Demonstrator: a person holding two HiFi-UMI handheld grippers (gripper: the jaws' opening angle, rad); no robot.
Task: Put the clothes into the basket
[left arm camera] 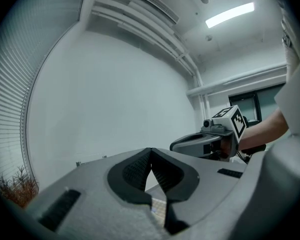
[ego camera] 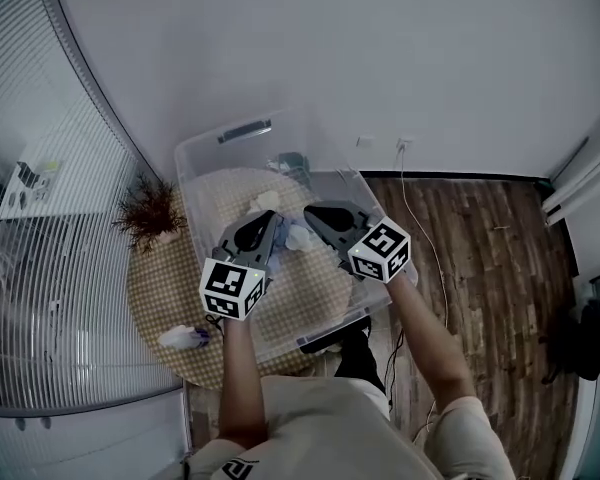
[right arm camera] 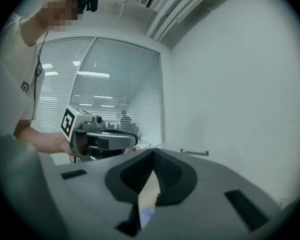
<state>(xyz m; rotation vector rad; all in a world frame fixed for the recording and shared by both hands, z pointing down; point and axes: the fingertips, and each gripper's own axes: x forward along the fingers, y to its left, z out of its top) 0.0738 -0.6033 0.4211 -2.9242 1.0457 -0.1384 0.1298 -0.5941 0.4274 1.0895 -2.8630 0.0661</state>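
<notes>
A clear plastic basket (ego camera: 205, 153) stands on a round table with a checked cloth (ego camera: 155, 288). Inside it lie pale clothes (ego camera: 298, 236), a white piece (ego camera: 267, 201) and a dark teal piece (ego camera: 292, 163). Both grippers hover over the basket with their tips close together. My left gripper (ego camera: 272, 218) is shut with nothing between its jaws, its tips meeting in the left gripper view (left arm camera: 151, 151). My right gripper (ego camera: 310, 211) is shut too and holds nothing (right arm camera: 152, 153). Each gripper view shows the other gripper: the right one (left arm camera: 210, 141), the left one (right arm camera: 97, 136).
A dried plant (ego camera: 150, 213) stands at the table's left edge. A small white and purple item (ego camera: 185, 338) lies on the cloth at the near left. A cable (ego camera: 420, 228) runs over the wood floor on the right. A glass wall with blinds curves along the left.
</notes>
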